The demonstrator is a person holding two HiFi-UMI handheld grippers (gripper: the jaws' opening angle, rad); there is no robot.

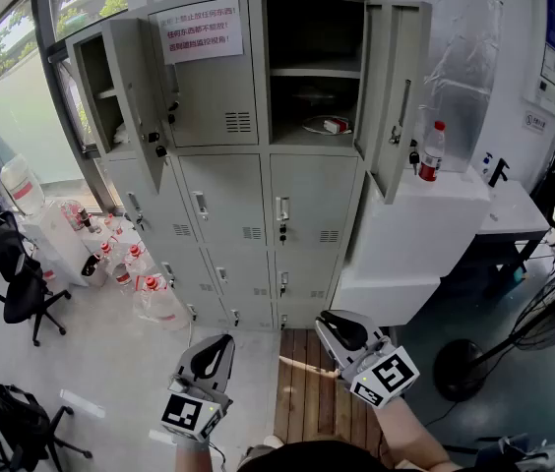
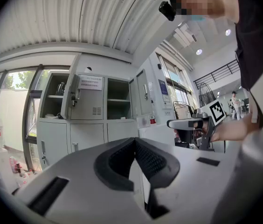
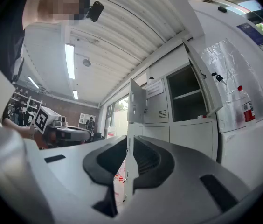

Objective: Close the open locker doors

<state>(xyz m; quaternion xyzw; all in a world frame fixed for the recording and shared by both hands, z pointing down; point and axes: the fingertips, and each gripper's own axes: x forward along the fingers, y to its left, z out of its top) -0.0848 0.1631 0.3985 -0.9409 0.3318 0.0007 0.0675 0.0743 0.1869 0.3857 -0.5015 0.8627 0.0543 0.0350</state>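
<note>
Left gripper (image 2: 134,140): jaws pressed together at the tips, pinching nothing. Right gripper (image 3: 127,138): jaws likewise drawn together, only a thin slit below the tips, nothing gripped. Both held low and close to the body, side by side but apart, aimed at the locker (image 1: 258,195) and well short of it. Under the right one, a strip of wooden boards (image 1: 307,401) on the grey floor.

Ahead, grey metal, several rows of compartments. Top row: upper left door (image 1: 138,91) swung wide open toward the window, showing a shelf inside; upper right door (image 1: 402,91) also open, hanging out over a white cabinet (image 1: 425,229). Between them, a shut door with a paper notice (image 1: 200,29) taped on. In the open right compartment, a shelf and a small red-and-white item (image 1: 329,124), too small to identify. Lower rows all shut.

On the white cabinet, just beside the open right door, a bottle (image 1: 433,151) with a red cap. On the floor left of the locker, clear water jugs (image 1: 154,298) with red caps; farther left, a black office chair (image 1: 17,278). At the right edge, a standing fan (image 1: 543,327).
</note>
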